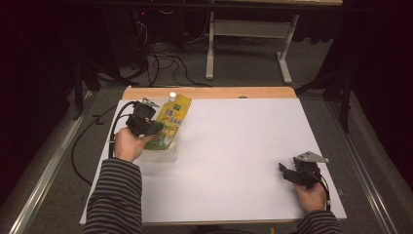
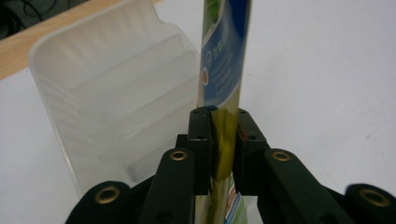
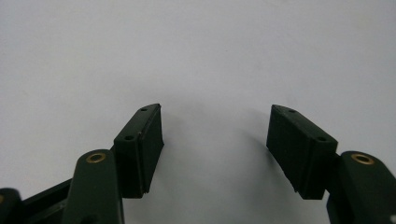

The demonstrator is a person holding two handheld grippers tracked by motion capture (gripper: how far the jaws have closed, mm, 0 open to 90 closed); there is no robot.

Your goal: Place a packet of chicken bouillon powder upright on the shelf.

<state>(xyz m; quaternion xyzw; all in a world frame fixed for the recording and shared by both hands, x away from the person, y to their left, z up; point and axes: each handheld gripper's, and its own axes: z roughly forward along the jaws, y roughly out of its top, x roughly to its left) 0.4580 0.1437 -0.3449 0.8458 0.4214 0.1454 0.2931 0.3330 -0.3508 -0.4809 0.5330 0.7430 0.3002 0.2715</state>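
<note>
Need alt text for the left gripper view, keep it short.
The left gripper is shut on the thin edge of a pouch printed in blue, green and yellow, which rises upright between its two black jaws. Just to the left stands a translucent plastic container with stepped walls, on a white table with a wooden edge in the upper left corner.
</note>
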